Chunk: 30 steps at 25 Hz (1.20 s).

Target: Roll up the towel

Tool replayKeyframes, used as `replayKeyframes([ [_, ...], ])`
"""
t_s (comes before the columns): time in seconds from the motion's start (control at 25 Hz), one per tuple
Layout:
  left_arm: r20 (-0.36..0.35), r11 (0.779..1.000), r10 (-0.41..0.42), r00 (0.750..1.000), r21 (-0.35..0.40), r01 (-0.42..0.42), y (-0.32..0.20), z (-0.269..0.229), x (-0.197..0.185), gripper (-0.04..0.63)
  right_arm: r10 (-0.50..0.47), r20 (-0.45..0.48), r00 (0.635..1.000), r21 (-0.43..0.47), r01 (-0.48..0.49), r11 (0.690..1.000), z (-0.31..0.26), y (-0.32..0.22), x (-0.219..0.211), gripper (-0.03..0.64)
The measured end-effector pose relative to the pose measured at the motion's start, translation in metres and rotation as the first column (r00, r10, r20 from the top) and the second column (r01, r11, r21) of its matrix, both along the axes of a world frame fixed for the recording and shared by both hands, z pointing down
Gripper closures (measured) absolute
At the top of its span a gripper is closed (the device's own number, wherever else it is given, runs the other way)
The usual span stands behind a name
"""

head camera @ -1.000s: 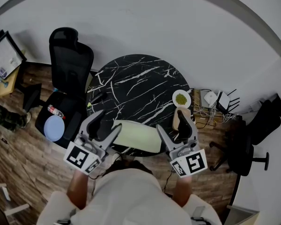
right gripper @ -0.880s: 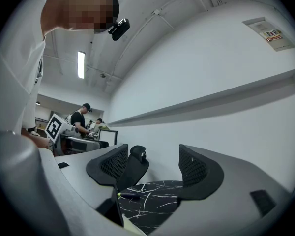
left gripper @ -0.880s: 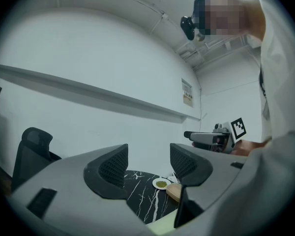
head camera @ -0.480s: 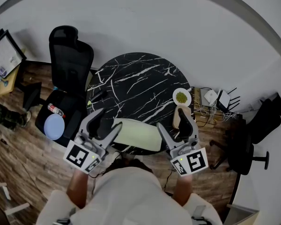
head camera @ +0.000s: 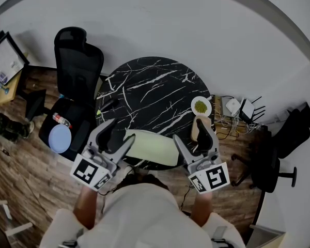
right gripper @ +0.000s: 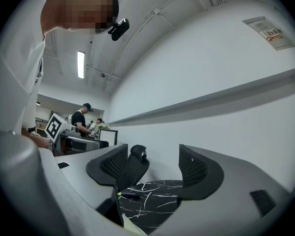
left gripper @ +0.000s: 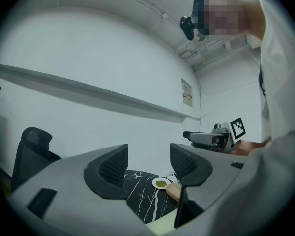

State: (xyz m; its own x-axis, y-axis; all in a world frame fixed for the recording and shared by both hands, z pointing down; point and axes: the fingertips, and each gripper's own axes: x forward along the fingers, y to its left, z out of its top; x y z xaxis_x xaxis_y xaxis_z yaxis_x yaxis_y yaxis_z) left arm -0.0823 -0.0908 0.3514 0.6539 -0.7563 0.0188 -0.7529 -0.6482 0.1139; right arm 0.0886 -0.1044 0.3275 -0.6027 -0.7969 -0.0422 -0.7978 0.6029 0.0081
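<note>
- left gripper (head camera: pixel 122 131) held level, jaws apart, nothing between; it hides the left corner of the towel (head camera: pixel 152 149);
- towel flat at the near edge of the table (head camera: pixel 144 87), both ends partly covered;
- right gripper (head camera: pixel 189 130) level, jaws apart, empty.

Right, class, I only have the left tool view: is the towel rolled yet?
Observer: No. In the head view the pale green towel lies flat at the table's near edge.
Operator: And the other hand's tool?
Observer: The right tool has its jaws apart, with nothing between them.
Operator: Anything on the table's left side?
Observer: A dark pen with a yellow-green tip lies there.
</note>
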Motion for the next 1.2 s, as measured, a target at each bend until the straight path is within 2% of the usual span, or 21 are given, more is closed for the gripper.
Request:
replayKeyframes([
  [1.2,-0.007,1.0,-0.008,1.0,-0.005,0.008,-0.0025,-0.0022,-0.0022,0.348,0.001,0.0,1.0,-0.008,-0.001,1.0,0.0009,-0.0025,-0.001,0.327],
])
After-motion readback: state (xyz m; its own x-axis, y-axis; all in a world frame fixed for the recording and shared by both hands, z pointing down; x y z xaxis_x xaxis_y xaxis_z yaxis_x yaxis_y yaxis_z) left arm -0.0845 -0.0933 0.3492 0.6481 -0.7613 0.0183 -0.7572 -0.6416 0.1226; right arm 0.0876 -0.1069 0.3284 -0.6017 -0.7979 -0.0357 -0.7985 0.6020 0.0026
